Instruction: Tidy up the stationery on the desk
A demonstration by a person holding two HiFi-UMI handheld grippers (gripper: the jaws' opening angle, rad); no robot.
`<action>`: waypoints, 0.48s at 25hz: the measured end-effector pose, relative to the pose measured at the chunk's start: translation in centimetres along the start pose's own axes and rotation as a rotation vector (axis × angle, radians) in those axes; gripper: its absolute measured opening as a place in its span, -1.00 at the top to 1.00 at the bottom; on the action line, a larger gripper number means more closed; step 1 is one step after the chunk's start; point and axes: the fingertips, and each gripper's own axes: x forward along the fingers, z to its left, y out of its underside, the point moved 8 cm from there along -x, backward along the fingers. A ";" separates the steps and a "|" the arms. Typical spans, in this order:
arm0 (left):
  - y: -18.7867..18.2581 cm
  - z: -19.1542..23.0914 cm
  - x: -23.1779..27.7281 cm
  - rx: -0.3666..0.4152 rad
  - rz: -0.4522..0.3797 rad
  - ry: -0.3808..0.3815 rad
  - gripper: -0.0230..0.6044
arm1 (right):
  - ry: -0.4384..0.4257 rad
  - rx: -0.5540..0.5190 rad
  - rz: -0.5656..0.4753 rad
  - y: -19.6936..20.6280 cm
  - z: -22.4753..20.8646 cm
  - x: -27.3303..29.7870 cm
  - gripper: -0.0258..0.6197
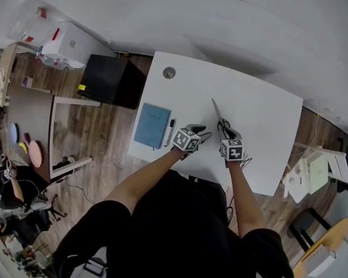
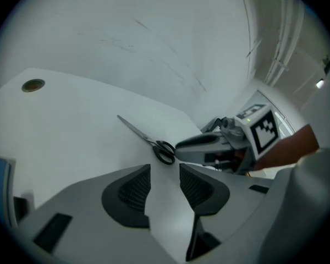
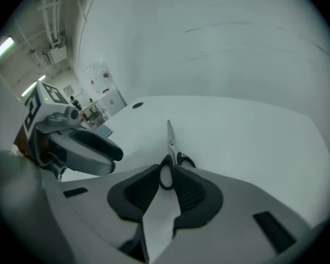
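office-like workroom: white desk [image 1: 261, 120], wood floor [image 1: 104, 141], black cabinet [image 1: 110, 80], ceiling strip light [image 3: 3, 47]

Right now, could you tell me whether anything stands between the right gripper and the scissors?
Nothing visible does: the right gripper has its jaws closed on one handle loop of the scissors.

No word, number or brand can be read anywhere in these views. The cubes on the left gripper [image 1: 203, 134] and right gripper [image 1: 225, 131] carry only black-and-white square markers, not letters, and the blue notebook [image 1: 152, 125] on the table [image 1: 267, 114] shows a plain cover. Red labels on the white box [image 1: 66, 45] and on the far wall panel [image 3: 102, 81] are too small to make out.
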 end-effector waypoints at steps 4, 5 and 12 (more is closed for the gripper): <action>2.1 -1.7 -1.9 0.031 0.004 0.085 0.55 | 0.027 -0.185 0.096 -0.7 -0.1 1.7 0.63; 2.5 -2.1 -2.6 0.013 -0.011 0.107 0.71 | 0.026 -0.205 0.112 -0.6 -0.1 2.0 0.62; 5.2 -1.3 -7.1 -0.061 -0.093 0.139 0.86 | 0.080 -0.260 0.186 -0.8 -0.6 3.0 0.60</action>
